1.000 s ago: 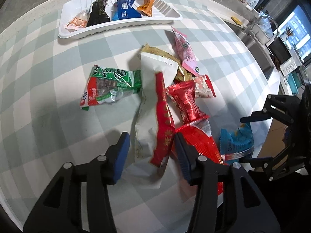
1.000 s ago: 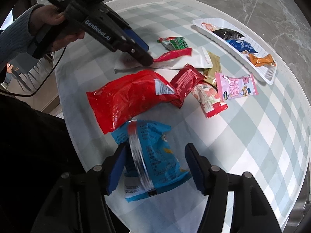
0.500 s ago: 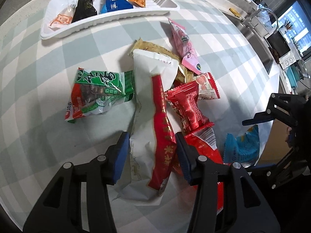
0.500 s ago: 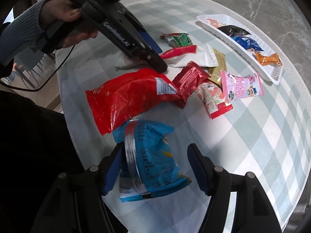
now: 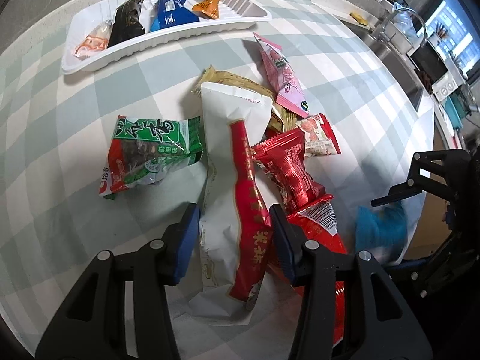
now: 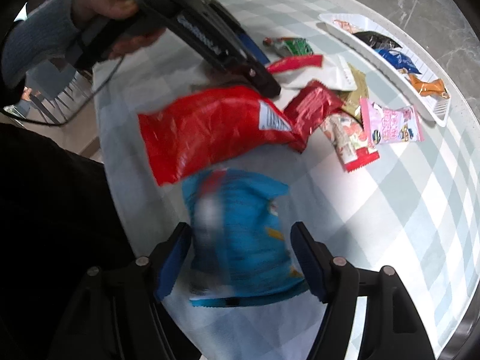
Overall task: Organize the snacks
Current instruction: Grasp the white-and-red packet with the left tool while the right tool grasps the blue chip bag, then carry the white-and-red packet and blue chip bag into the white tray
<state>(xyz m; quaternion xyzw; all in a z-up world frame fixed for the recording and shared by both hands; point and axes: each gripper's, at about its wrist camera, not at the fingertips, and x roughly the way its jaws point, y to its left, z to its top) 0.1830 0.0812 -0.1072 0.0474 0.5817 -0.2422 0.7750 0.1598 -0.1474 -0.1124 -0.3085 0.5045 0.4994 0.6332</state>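
Your left gripper [image 5: 232, 229] straddles the white-and-red pouch [image 5: 237, 162], jaws apart, not clamped. The pouch is long and crinkled, lying just right of the green snack pack [image 5: 147, 150]. Your right gripper [image 6: 240, 255] is spread around the blurred blue bag [image 6: 240, 234].

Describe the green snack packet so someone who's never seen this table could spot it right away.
Start at the long white plastic tray on the checked tablecloth, then come toward the pile of loose snacks. The green crinkly packet lies alone beside the tall white pouch with a red stripe, the only green wrapper there.
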